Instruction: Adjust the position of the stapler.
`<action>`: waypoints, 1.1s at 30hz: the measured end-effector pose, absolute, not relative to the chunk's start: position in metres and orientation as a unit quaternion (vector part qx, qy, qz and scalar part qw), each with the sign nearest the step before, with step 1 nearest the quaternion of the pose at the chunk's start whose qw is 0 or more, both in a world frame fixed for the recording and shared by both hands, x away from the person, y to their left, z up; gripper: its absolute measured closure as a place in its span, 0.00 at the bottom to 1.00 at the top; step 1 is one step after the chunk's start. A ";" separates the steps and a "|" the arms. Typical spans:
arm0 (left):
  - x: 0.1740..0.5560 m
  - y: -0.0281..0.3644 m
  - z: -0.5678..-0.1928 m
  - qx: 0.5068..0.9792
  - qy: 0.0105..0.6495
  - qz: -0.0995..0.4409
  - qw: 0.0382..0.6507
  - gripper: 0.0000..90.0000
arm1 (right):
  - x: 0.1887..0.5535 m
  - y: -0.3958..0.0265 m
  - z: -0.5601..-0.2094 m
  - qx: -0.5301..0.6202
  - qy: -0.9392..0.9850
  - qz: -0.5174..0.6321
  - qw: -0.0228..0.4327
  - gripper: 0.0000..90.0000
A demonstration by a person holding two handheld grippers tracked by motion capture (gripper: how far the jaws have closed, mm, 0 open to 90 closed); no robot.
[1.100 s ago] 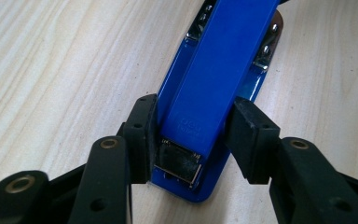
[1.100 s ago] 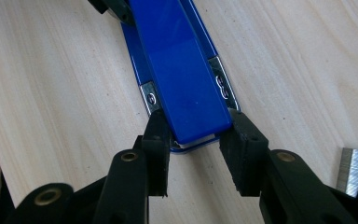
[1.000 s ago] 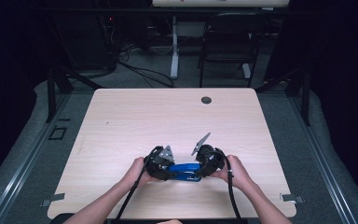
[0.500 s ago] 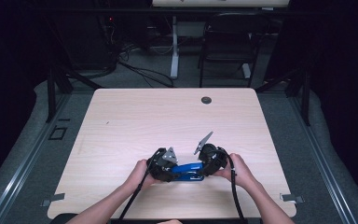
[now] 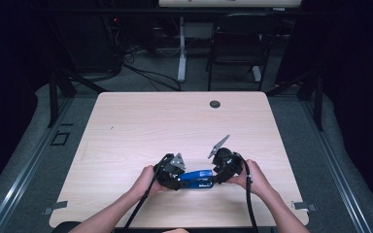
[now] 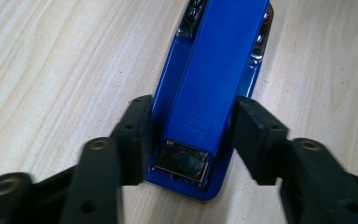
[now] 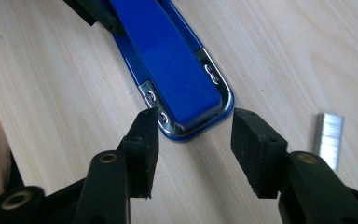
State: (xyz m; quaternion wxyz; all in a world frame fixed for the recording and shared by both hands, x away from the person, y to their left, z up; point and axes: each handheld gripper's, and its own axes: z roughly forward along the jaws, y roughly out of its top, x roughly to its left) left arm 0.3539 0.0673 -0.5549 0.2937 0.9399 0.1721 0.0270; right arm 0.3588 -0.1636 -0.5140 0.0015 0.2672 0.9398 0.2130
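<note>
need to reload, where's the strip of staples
In the right gripper view the staple strip lies flat on the table, just right of the stapler's front end, beside the right gripper's right jaw.

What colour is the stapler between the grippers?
Glossy blue stapler with a silver metal front edge, clearest in the right gripper view.

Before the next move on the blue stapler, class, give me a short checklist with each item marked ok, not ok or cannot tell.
1. Blue stapler lies flat on the table: ok.
2. Left claw straddles the stapler's hinge end, jaws just opened, pads off its sides: ok.
3. Right claw sits at the stapler's front end, jaws just opened, nothing gripped: ok.
4. Strip of staples lies beside the right claw, clear of its jaws: ok.
5. Stapler loaded: cannot tell.
</note>
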 end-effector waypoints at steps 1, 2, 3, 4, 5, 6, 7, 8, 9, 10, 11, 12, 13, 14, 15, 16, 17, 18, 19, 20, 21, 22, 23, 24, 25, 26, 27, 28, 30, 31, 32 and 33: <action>0.354 0.067 -0.555 0.940 0.172 0.027 0.294 0.50 | 0.359 -0.164 -0.514 0.267 0.940 0.213 0.002 0.52; 0.355 0.068 -0.554 0.939 0.175 0.027 0.294 0.50 | 0.358 -0.167 -0.513 0.273 0.938 0.213 0.004 0.48; 0.356 0.069 -0.554 0.938 0.178 0.026 0.297 0.47 | 0.357 -0.172 -0.511 0.284 0.933 0.220 0.003 0.46; 0.357 0.070 -0.553 0.936 0.181 0.025 0.299 0.44 | 0.356 -0.176 -0.511 0.292 0.930 0.224 0.005 0.42; 0.357 0.070 -0.552 0.935 0.183 0.024 0.302 0.41 | 0.356 -0.179 -0.510 0.297 0.928 0.225 0.006 0.38; 0.358 0.071 -0.552 0.934 0.185 0.024 0.306 0.39 | 0.355 -0.181 -0.511 0.304 0.925 0.227 0.007 0.36; 0.358 0.072 -0.551 0.933 0.187 0.024 0.308 0.36 | 0.354 -0.183 -0.511 0.310 0.923 0.227 0.008 0.33; 0.359 0.073 -0.550 0.933 0.187 0.025 0.308 0.33 | 0.353 -0.185 -0.511 0.315 0.921 0.229 0.009 0.30; 0.359 0.074 -0.549 0.931 0.190 0.027 0.309 0.28 | 0.352 -0.188 -0.511 0.318 0.920 0.229 0.013 0.25; 0.359 0.074 -0.548 0.931 0.191 0.027 0.310 0.26 | 0.351 -0.190 -0.510 0.324 0.918 0.228 0.016 0.21; 0.360 0.074 -0.548 0.930 0.192 0.027 0.311 0.21 | 0.349 -0.194 -0.510 0.331 0.915 0.229 0.021 0.16; 0.360 0.074 -0.547 0.930 0.194 0.026 0.312 0.20 | 0.348 -0.197 -0.509 0.337 0.913 0.230 0.024 0.15; 0.361 0.074 -0.546 0.928 0.195 0.027 0.315 0.19 | 0.347 -0.201 -0.507 0.343 0.910 0.231 0.028 0.12; 0.361 0.074 -0.545 0.928 0.196 0.026 0.315 0.19 | 0.347 -0.201 -0.507 0.343 0.910 0.231 0.028 0.12; 0.362 0.073 -0.545 0.928 0.196 0.026 0.315 0.16 | 0.345 -0.206 -0.505 0.357 0.904 0.233 0.029 0.06; 0.362 0.072 -0.544 0.928 0.198 0.025 0.315 0.16 | 0.344 -0.209 -0.505 0.361 0.903 0.232 0.030 0.04; 0.362 0.072 -0.544 0.928 0.198 0.025 0.315 0.15 | 0.344 -0.209 -0.505 0.361 0.903 0.232 0.030 0.04; 0.362 0.072 -0.543 0.929 0.197 0.027 0.313 0.15 | 0.343 -0.210 -0.505 0.367 0.900 0.234 0.031 0.04; 0.362 0.071 -0.543 0.929 0.197 0.026 0.312 0.13 | 0.342 -0.213 -0.505 0.371 0.899 0.233 0.032 0.02; 0.361 0.070 -0.543 0.929 0.197 0.028 0.313 0.12 | 0.342 -0.214 -0.505 0.372 0.899 0.231 0.032 0.01; 0.362 0.070 -0.542 0.929 0.198 0.026 0.311 0.10 | 0.342 -0.214 -0.505 0.376 0.897 0.229 0.032 0.01; 0.362 0.069 -0.542 0.929 0.199 0.025 0.310 0.09 | 0.342 -0.214 -0.505 0.377 0.897 0.229 0.034 0.01; 0.362 0.068 -0.543 0.929 0.199 0.025 0.310 0.08 | 0.342 -0.214 -0.505 0.378 0.896 0.231 0.034 0.00; 0.362 0.068 -0.543 0.930 0.198 0.024 0.309 0.07 | 0.342 -0.214 -0.504 0.377 0.897 0.230 0.034 0.00; 0.362 0.068 -0.543 0.931 0.199 0.024 0.307 0.06 | 0.343 -0.214 -0.505 0.376 0.897 0.229 0.034 0.00; 0.362 0.067 -0.543 0.930 0.200 0.023 0.307 0.06 | 0.343 -0.214 -0.505 0.376 0.897 0.229 0.034 0.00; 0.363 0.067 -0.543 0.930 0.200 0.021 0.307 0.06 | 0.344 -0.214 -0.505 0.377 0.896 0.229 0.037 0.00; 0.363 0.066 -0.543 0.930 0.202 0.020 0.307 0.05 | 0.344 -0.215 -0.505 0.378 0.896 0.228 0.039 0.00; 0.364 0.063 -0.542 0.931 0.200 0.022 0.306 0.04 | 0.347 -0.218 -0.504 0.380 0.895 0.231 0.041 0.01; 0.365 0.060 -0.541 0.930 0.199 0.023 0.309 0.03 | 0.347 -0.219 -0.504 0.381 0.894 0.231 0.042 0.01; 0.365 0.060 -0.541 0.930 0.199 0.023 0.309 0.02 | 0.347 -0.219 -0.504 0.381 0.894 0.231 0.042 0.01; 0.365 0.058 -0.541 0.930 0.198 0.021 0.310 0.02 | 0.348 -0.219 -0.504 0.385 0.892 0.234 0.040 0.01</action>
